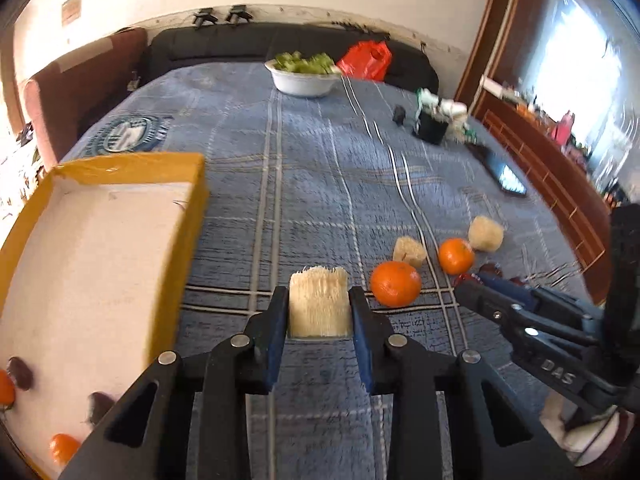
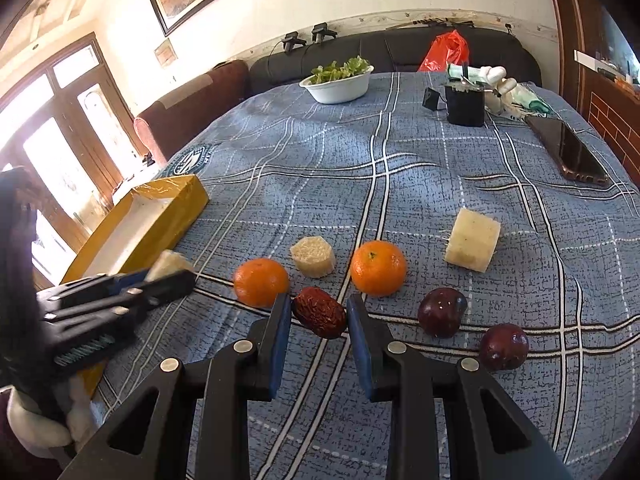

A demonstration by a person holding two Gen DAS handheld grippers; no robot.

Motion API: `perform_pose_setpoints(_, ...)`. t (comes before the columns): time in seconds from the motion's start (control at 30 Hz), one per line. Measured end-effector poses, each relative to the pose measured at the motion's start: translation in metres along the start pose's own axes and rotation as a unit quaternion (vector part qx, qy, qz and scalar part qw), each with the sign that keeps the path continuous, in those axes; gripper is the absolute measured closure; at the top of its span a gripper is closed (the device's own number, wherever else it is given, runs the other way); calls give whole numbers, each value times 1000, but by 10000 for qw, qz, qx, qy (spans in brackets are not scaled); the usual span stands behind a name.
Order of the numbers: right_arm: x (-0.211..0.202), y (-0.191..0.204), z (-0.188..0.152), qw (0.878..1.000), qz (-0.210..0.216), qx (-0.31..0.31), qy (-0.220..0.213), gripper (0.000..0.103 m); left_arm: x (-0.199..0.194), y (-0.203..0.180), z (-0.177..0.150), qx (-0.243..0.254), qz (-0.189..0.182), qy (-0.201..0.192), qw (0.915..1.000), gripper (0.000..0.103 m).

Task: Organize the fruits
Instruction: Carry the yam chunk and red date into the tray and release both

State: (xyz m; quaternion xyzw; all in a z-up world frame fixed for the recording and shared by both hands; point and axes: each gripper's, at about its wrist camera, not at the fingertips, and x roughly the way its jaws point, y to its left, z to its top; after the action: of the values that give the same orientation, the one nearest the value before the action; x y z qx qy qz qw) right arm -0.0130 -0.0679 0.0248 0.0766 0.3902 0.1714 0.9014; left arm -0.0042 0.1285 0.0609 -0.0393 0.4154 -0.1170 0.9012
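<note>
My left gripper is shut on a pale sugarcane chunk, held just right of the yellow box. The box holds two oranges and dark dates. On the cloth lie two oranges, two more cane chunks and two dark round fruits. My right gripper is open, its jaws on either side of a wrinkled red date with a small gap on each side.
A white bowl of greens and a red bag are at the far edge. A black pot and a phone lie at the right. A sofa runs behind the blue checked tablecloth.
</note>
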Motion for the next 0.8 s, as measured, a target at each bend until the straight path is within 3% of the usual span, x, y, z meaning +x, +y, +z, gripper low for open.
perform_pose_setpoints(0.2,-21,24,11,9997,101,-17,-212,72,-65,48,7,-300,214,-501,9981,74)
perform_pose_setpoints(0.4,-38,75,34,9976,563,-237,-314,71,-107,106,12,-573,679,-813,9927,74)
perform_pose_setpoints(0.6,-20,132,48,9920,1196,-391,-40,71,-98,153,7,-797,963,-652,9900,74)
perform_pose_setpoints(0.8,28,186,41,9871,1367,-718,429,71,-70,187,-5,-1032,1110,-356,9878,74)
